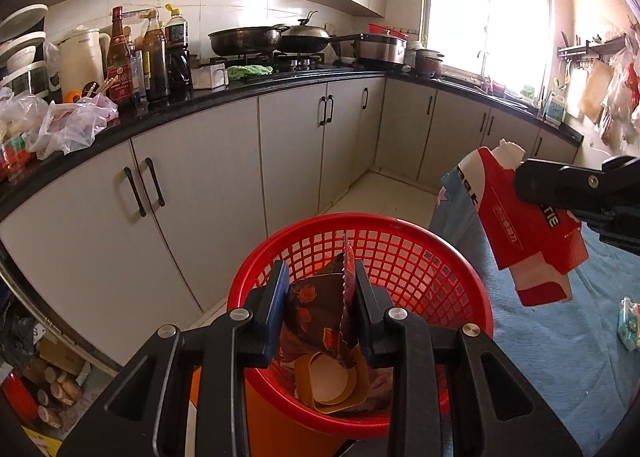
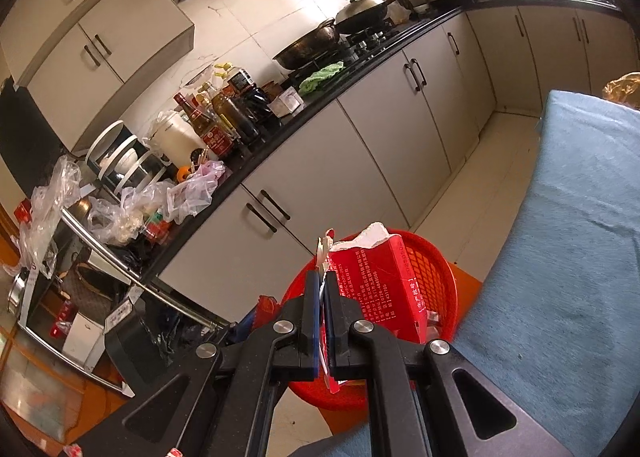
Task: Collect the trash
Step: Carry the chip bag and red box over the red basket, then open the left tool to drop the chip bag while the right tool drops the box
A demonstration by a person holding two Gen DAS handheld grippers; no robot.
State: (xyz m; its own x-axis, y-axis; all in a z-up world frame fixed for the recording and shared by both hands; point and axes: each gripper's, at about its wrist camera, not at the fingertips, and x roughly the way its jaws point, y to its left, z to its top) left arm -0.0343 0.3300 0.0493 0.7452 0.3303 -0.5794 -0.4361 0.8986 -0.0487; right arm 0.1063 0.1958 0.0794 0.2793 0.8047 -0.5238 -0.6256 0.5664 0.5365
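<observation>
1. Lower centre of the frame: left gripper (image 1: 322, 305) is pinching a crinkly brown wrapper (image 1: 316, 317) over the red basket (image 1: 472, 281).
2. Right gripper (image 2: 323, 317) is clamping a light, crushable red carton (image 2: 384, 285) by its torn edge.

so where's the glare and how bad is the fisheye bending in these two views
Left wrist view: the window is blown out white, and the countertop bows into an arc. Right wrist view: glare burns out the top right corner, the whole kitchen tilts, the cabinet doors curve, and the frame corners go dark.
</observation>
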